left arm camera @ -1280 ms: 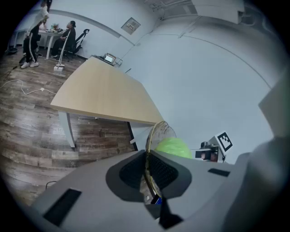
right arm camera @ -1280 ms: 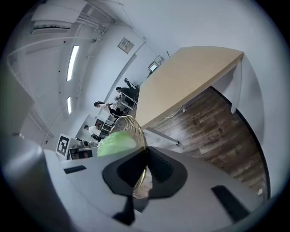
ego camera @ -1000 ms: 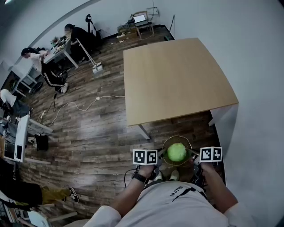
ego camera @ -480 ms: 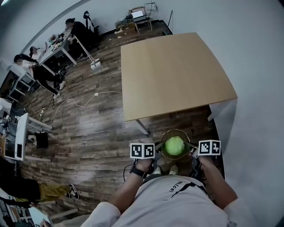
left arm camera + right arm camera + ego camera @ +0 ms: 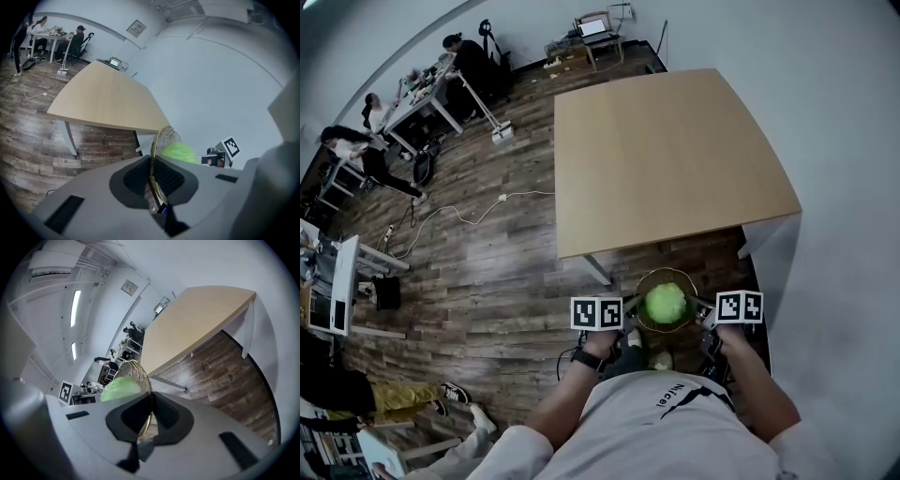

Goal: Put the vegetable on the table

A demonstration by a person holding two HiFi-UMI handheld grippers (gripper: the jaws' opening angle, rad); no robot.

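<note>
**Left tongs** (image 5: 151, 177): the jaws are closed on the rim of the bowl (image 5: 665, 273). The thin wall is pinched edge-on between the two pads.

**Right tongs** (image 5: 149, 414): the jaws are clamped on the same rim at the opposite side.

The two grip points face each other across the bowl. The load therefore hangs between the tongs and is shared by both, and neither is nearer to it than the other.

**Vegetable** (image 5: 666, 303): a round, pale-green head sits roughly central in the bowl and rises above the rim. It shows no marked long axis. Neither pair of tongs touches it, so it is carried only by way of the bowl.

**Position:** the bowl is held in the air close in front of the person's torso. It is above the wooden floor (image 5: 487, 281) and not over the desk (image 5: 666, 159).

**Governing relation:** the desk lies straight ahead of both tongs.
- In the head view its near edge runs near the bowl's far rim, and the bowl lines up with the right-hand part of that edge.
- Both gripper views show the top face of the desk. This suggests the tongs ride above desk height.

**Next move (judgement):** carry the bowl forward with both tongs advancing together and the rim kept level. An unequal advance would tilt the bowl, and the round head could roll toward the lower side.
</note>
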